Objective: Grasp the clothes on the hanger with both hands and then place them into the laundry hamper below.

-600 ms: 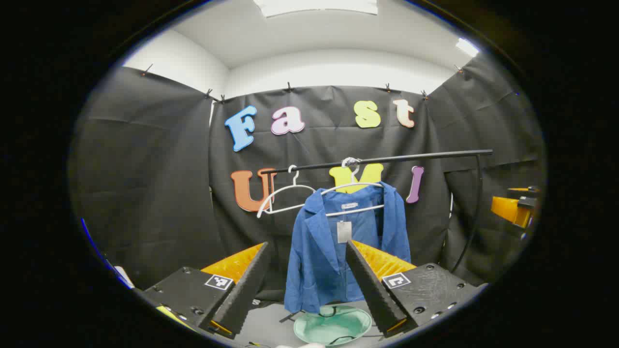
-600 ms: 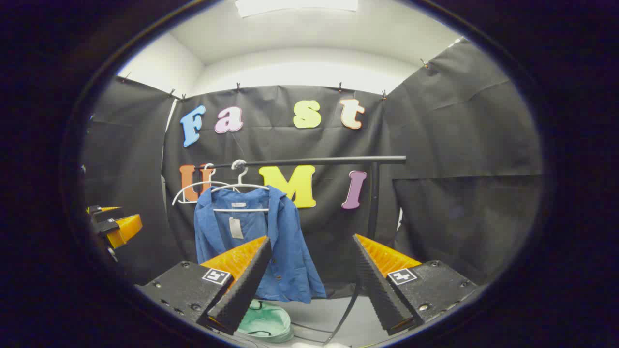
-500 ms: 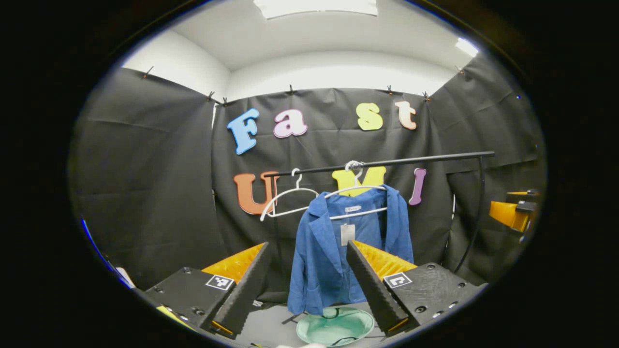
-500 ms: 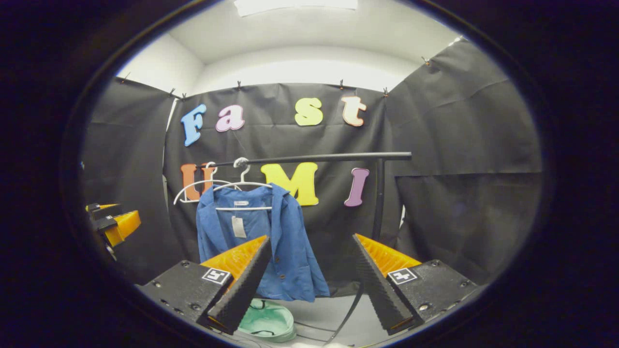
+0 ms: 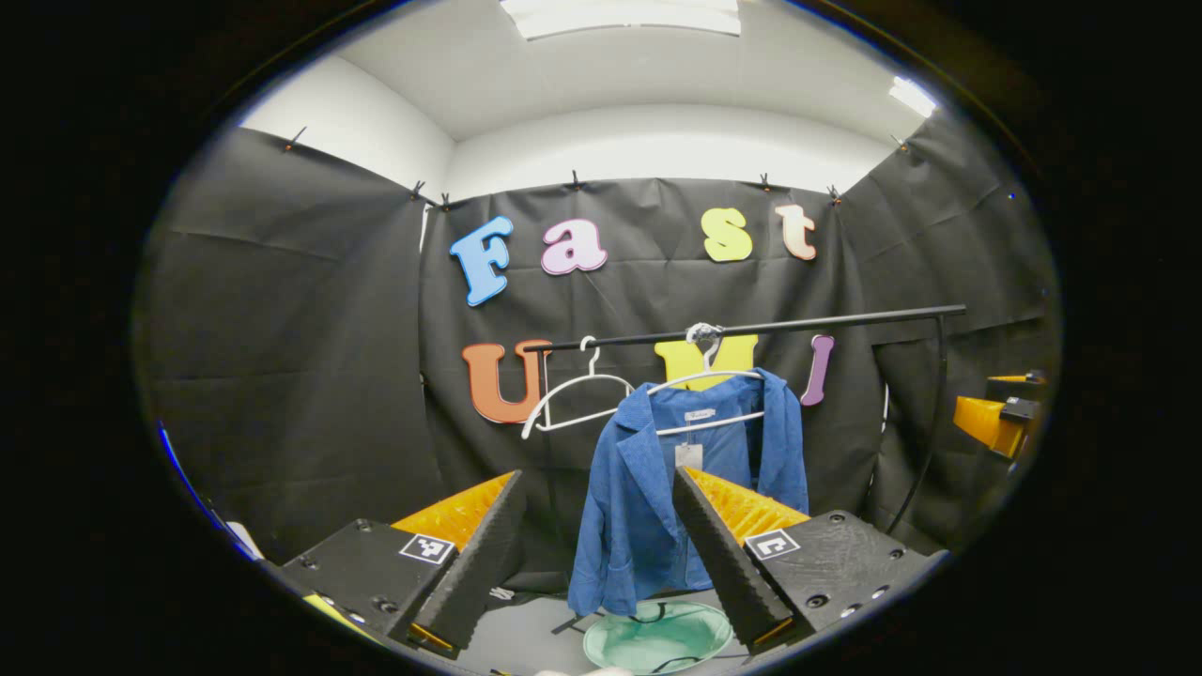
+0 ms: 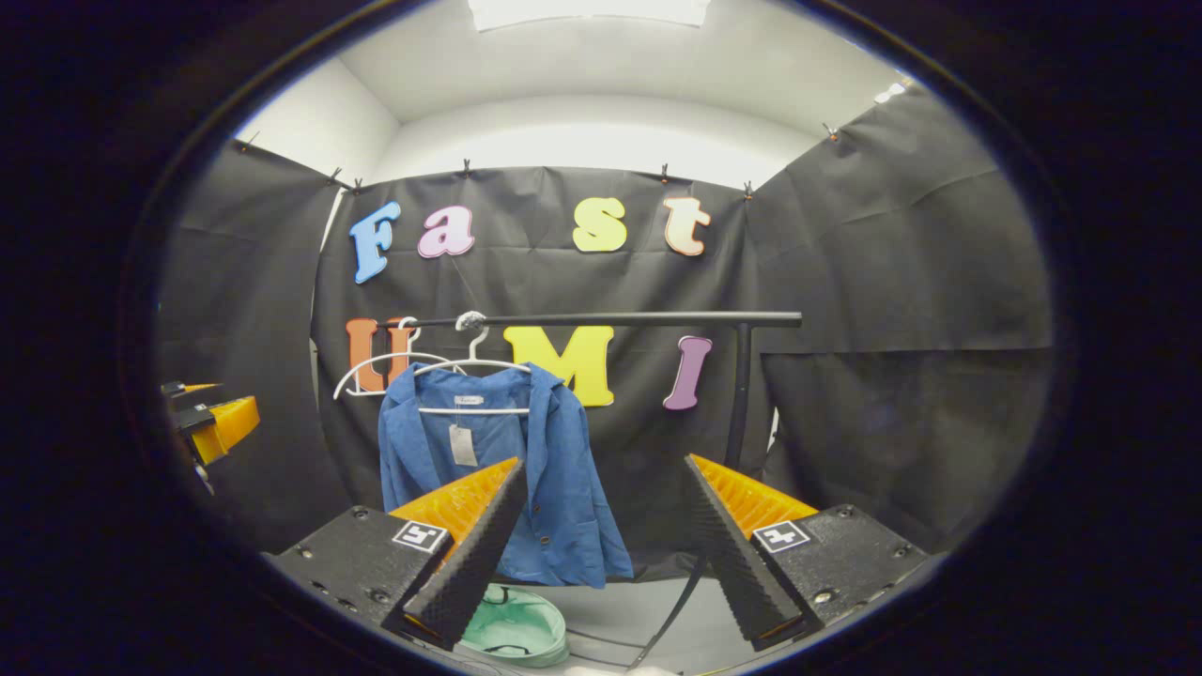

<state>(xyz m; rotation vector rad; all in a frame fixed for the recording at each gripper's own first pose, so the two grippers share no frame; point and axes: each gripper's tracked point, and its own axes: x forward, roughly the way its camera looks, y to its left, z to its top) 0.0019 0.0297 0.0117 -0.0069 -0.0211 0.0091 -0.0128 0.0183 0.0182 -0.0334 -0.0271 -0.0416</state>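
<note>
A blue jacket (image 5: 648, 498) hangs on a white hanger (image 5: 706, 376) from a black rail (image 5: 751, 330); in the right gripper view the jacket (image 6: 554, 488) hangs left of centre on its hanger (image 6: 470, 361). A green laundry hamper (image 5: 655, 638) sits on the floor under it, also the hamper (image 6: 512, 627) low in the right gripper view. My left gripper (image 5: 601, 554) is open, well short of the jacket, nothing between its fingers. My right gripper (image 6: 601, 549) is open too, aimed right of the jacket. Each gripper shows at the other view's edge (image 5: 995, 418) (image 6: 211, 422).
An empty white hanger (image 5: 577, 399) hangs on the rail to the left of the jacket. The rail's black upright post (image 6: 737, 394) stands at the right, with a cable (image 6: 676, 591) trailing over the grey floor.
The left gripper view has shifted so the jacket and rail sit slightly lower and further right. The right gripper view has barely changed. Both grippers stay open.
</note>
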